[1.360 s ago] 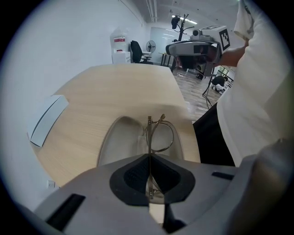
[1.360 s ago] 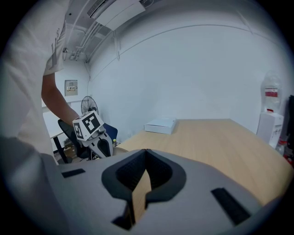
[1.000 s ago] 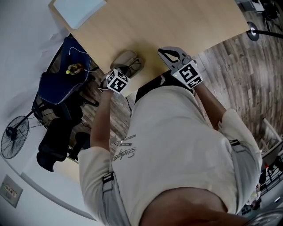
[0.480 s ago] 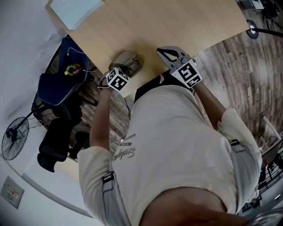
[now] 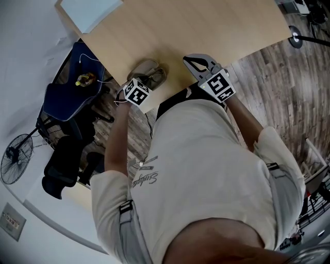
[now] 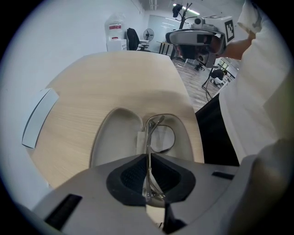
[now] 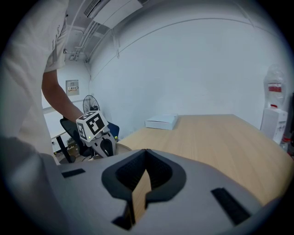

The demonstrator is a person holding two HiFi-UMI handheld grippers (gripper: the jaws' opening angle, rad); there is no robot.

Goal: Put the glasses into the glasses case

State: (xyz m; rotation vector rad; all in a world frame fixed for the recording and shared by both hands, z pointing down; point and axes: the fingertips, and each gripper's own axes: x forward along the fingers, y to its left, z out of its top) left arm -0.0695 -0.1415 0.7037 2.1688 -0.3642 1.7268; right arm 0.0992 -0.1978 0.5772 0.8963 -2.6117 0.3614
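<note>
The beige glasses case [image 6: 117, 137] lies open on the wooden table [image 6: 115, 82], close to its near edge; in the head view the case [image 5: 146, 71] is just ahead of my left gripper [image 5: 147, 82]. The thin-framed glasses [image 6: 159, 137] are pinched by the frame between the left gripper's [image 6: 148, 186] jaws, and one lens hangs over the case's right half. My right gripper [image 5: 197, 63] hovers over the table to the right of the case. The right gripper [image 7: 140, 193] is shut with nothing in it.
A flat white box [image 5: 90, 11] sits at the table's far left corner. Left of the table stand a blue chair [image 5: 67, 98] with a small bottle on it and a floor fan [image 5: 15, 160]. The person's torso [image 5: 206, 180] stands against the table's near edge.
</note>
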